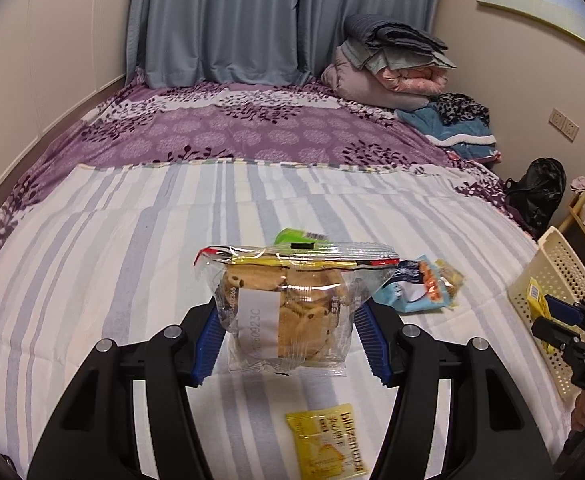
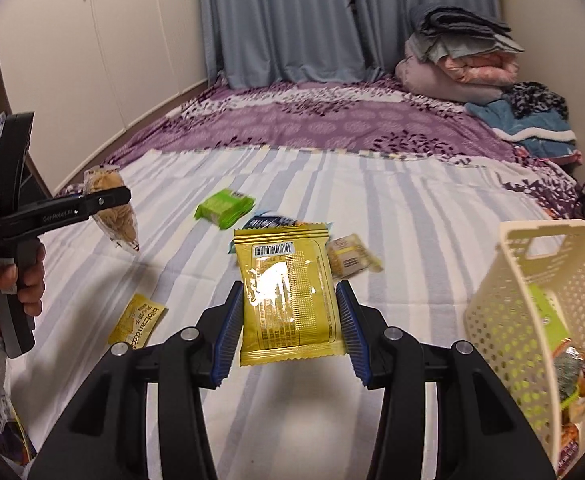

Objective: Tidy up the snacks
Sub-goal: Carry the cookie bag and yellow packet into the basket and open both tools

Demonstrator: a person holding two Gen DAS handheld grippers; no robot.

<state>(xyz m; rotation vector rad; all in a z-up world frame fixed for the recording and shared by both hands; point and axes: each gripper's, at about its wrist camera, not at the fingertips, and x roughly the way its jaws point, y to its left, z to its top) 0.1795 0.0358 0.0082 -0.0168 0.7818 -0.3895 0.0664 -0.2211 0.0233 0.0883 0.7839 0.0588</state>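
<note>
Bed (image 1: pixel 132 240): spread with a white-and-blue striped sheet near, purple floral cover farther back; folded bedding stacked in the far right corner.
Basket (image 2: pixel 504 276): cream, perforated, at the bed's right edge; green and orange wrappers inside, print too small to read.
Left gripper (image 1: pixel 286 336): clenched on a clear cookie bag (image 1: pixel 284 312), blue pads pressing both sides — bag lifted clear of the sheet; white sticker with faint digits ending "3C", red and yellow strip along the top seal. From the right wrist view, "GenRobot.AI" legible on the tool's side, hand (image 2: pixel 20 280) wrapped round the handle.
Right gripper (image 2: pixel 290 320): grasping a yellow foil packet (image 2: pixel 288 292), back side facing the camera — barcode at top, dense small print unreadable; held above the sheet, left of the basket.
Loose yellow packet (image 1: pixel 328 444): flat on the sheet below the cookie bag, "bibizan" readable.
Green packet (image 2: pixel 224 206): on the sheet farther back, text illegible.
Blue-and-white wrapper (image 1: pixel 408 288): beside a small yellow-orange snack (image 1: pixel 448 276), lettering unclear.
</note>
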